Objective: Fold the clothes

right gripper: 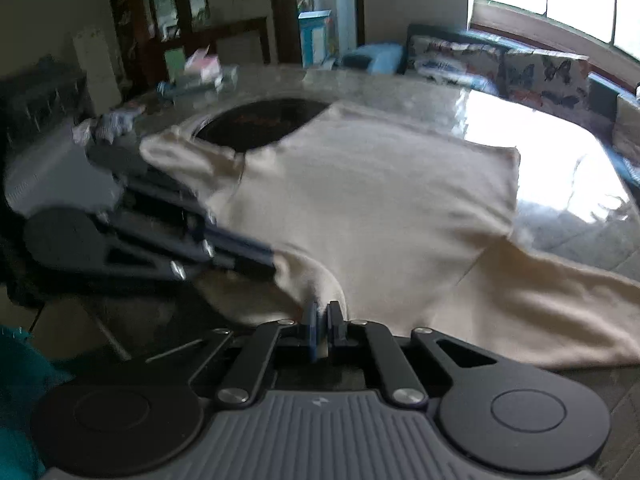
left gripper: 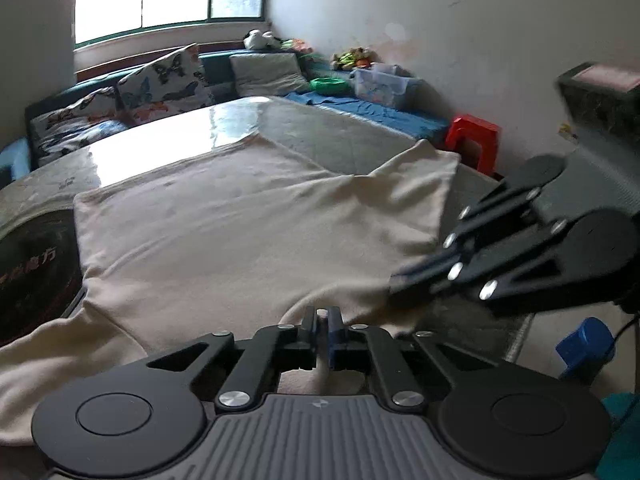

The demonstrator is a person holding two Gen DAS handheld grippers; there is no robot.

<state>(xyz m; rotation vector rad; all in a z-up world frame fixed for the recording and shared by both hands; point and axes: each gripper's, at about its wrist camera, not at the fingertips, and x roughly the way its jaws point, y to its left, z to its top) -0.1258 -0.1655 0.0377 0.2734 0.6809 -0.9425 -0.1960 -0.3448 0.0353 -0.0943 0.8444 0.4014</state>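
Pinched on the near neckline edge of the cream long-sleeved top [left gripper: 248, 224], the left gripper [left gripper: 322, 318] and the right gripper [right gripper: 322, 312] sit side by side with jaws pressed together on the fabric, while the garment spreads ahead of both across the glossy marble table [left gripper: 168, 132], partly covering a dark round inset [right gripper: 264, 122].

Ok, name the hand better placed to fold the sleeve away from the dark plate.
Probably right: the right gripper, jaws shut on the shirt, sits beside that sleeve; the left gripper clamps farther off.
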